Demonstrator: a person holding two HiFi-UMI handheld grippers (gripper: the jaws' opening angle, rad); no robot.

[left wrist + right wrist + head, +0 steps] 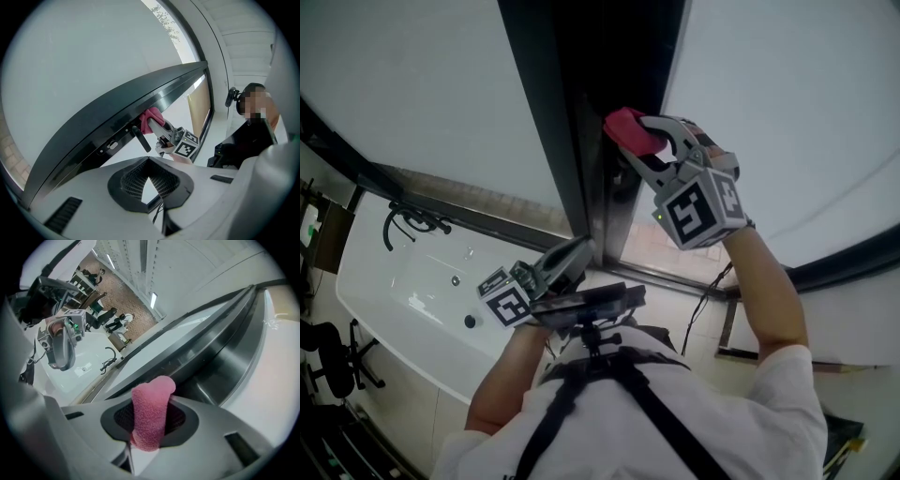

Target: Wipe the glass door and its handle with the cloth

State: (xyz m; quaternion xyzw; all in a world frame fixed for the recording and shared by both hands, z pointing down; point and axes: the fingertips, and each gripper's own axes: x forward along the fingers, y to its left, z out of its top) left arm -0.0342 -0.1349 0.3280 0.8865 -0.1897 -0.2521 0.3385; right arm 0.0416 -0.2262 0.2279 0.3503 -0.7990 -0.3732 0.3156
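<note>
My right gripper's jaws are clamped on the one pink cloth, a rolled wad sticking out past the tips; the cloth presses against the dark frame of the glass door, just above its single black handle. My left gripper's jaws are together at the tips with nothing between them, held lower down beside the same frame. I count two grippers, one cloth, one handle, and two pale frosted panes, one on either side of the frame. Below to the left lies one white bathtub with a dark tap; beige floor tiles show beneath the door.
</note>
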